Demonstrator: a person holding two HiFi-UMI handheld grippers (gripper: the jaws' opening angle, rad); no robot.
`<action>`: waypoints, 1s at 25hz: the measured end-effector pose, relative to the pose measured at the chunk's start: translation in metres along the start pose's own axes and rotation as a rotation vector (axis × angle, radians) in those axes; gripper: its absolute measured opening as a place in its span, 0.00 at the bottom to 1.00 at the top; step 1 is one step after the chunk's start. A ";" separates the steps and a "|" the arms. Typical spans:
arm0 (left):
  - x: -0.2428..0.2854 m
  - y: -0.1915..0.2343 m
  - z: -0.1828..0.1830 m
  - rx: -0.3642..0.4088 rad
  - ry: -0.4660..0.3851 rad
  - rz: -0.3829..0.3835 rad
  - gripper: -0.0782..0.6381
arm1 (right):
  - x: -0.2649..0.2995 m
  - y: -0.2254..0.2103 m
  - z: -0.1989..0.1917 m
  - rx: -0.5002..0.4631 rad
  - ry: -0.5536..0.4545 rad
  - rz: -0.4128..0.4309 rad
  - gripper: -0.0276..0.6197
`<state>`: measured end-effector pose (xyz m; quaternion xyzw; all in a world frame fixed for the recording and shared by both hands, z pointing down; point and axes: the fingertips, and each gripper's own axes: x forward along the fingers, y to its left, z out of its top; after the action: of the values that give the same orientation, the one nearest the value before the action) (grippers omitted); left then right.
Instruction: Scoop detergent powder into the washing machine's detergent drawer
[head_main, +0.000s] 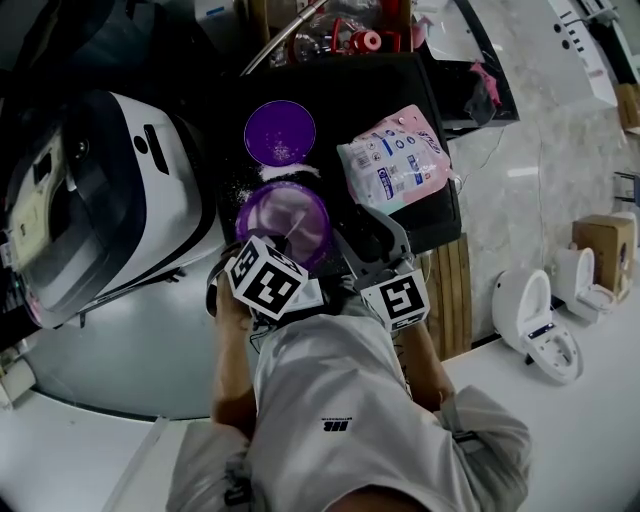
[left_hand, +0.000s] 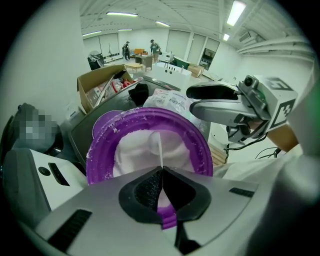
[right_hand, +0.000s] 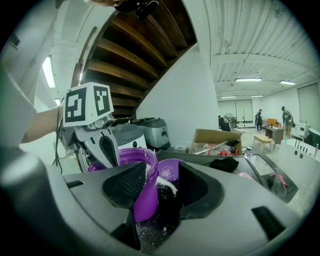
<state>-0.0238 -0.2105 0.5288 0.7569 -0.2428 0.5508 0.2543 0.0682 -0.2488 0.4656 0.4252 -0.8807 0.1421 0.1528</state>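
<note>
A purple tub (head_main: 283, 222) of white detergent powder stands open on the black table (head_main: 345, 95). Its purple lid (head_main: 280, 132) lies just behind it. A white scoop (left_hand: 160, 146) rests in the powder, and its thin handle runs into my left gripper (left_hand: 161, 172), which is shut on it above the tub's near rim. My right gripper (right_hand: 162, 187) is open with the tub's wall (right_hand: 145, 192) between its jaws, against the left pad (right_hand: 125, 186). The white washing machine (head_main: 110, 200) sits to the left of the table.
A pink detergent bag (head_main: 395, 158) lies right of the tub. Spilled powder (head_main: 290, 171) dusts the table between tub and lid. A cardboard box (left_hand: 100, 82) of clutter stands behind. Several white toilets (head_main: 540, 320) stand at the right on the floor.
</note>
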 end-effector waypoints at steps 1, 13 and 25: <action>0.001 -0.001 0.001 0.006 0.010 -0.005 0.13 | -0.001 -0.001 0.000 -0.002 -0.005 -0.002 0.32; 0.010 -0.019 0.011 0.075 0.089 -0.097 0.13 | -0.010 -0.012 0.000 0.017 -0.019 -0.011 0.32; 0.003 -0.042 0.007 0.066 0.078 -0.201 0.13 | -0.012 -0.016 0.003 0.014 -0.080 0.015 0.32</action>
<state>0.0093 -0.1835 0.5254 0.7634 -0.1375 0.5592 0.2925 0.0880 -0.2511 0.4599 0.4251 -0.8883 0.1320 0.1133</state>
